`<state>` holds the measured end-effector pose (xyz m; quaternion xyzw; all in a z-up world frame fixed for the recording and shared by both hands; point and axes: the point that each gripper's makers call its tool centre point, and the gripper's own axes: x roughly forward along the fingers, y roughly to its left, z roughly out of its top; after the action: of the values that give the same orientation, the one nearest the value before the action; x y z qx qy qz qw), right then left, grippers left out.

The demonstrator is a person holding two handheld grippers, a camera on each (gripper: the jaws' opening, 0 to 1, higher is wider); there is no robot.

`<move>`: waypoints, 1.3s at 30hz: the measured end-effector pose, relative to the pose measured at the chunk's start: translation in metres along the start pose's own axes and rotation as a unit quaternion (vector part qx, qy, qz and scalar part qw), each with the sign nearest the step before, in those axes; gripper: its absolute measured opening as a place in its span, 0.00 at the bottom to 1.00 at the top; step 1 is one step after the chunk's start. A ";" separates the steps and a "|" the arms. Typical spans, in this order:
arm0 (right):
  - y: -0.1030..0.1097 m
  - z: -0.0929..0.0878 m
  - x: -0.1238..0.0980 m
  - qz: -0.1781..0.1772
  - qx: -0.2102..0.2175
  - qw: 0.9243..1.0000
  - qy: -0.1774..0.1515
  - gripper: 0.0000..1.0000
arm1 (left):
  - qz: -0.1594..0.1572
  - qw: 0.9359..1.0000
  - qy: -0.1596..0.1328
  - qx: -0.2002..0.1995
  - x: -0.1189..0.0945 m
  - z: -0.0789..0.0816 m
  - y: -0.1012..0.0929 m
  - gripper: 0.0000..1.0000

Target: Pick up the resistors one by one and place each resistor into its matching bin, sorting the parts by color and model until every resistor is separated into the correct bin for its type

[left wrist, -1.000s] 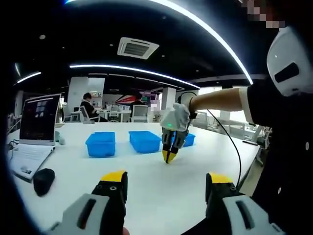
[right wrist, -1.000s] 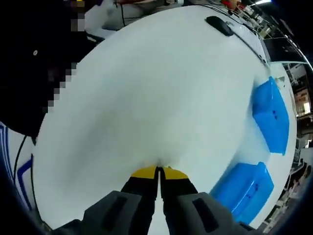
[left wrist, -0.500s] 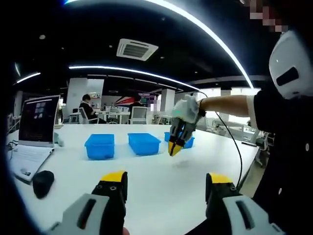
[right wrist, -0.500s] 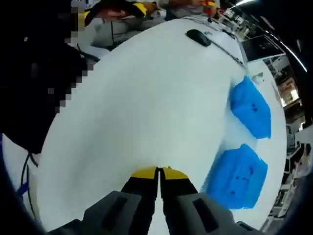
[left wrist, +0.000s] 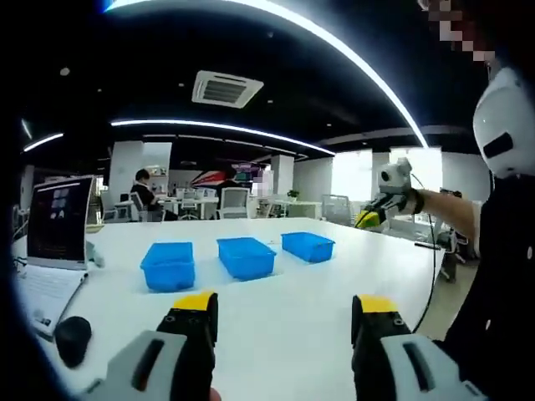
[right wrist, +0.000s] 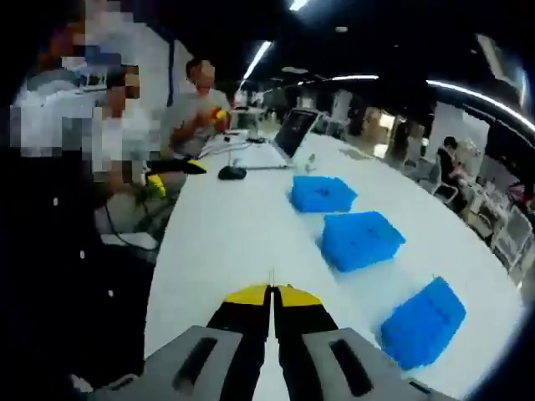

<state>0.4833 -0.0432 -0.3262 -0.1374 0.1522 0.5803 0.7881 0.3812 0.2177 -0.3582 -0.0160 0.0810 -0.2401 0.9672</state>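
In the left gripper view the left hand-held gripper [left wrist: 284, 311] gapes wide over the white surface [left wrist: 276, 322] before three blue bins [left wrist: 246, 256] — in the right gripper view the right hand-held gripper [right wrist: 272, 294] is pinched closed, seemingly on a thin resistor lead [right wrist: 271, 277], three bins alongside.

You get bright curved ceiling light strips [left wrist: 334, 50] glaring overhead. The glossy white table [right wrist: 226, 225] shines, and edges bend and blur.
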 end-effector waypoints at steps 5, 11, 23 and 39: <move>-0.010 -0.017 -0.042 -0.154 0.016 0.986 -0.061 0.05 | -0.006 1.000 -0.002 0.006 0.008 0.006 0.000 0.66; 0.006 -0.016 -0.081 -0.300 0.025 0.939 -0.163 0.05 | -0.009 1.000 -0.002 -0.001 0.018 0.009 -0.001 0.66; -0.044 0.006 -0.086 -0.329 0.040 0.924 -0.189 0.05 | -0.002 1.000 -0.008 0.003 0.015 0.014 -0.001 0.66; -0.206 0.025 -0.018 -0.357 0.078 0.917 -0.164 0.05 | 0.022 1.000 -0.013 0.000 -0.003 0.015 0.007 0.66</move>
<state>0.6771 -0.1081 -0.2877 -0.0239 0.0068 0.2615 0.9649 0.3841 0.2253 -0.3431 -0.0172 0.0686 -0.2186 0.9733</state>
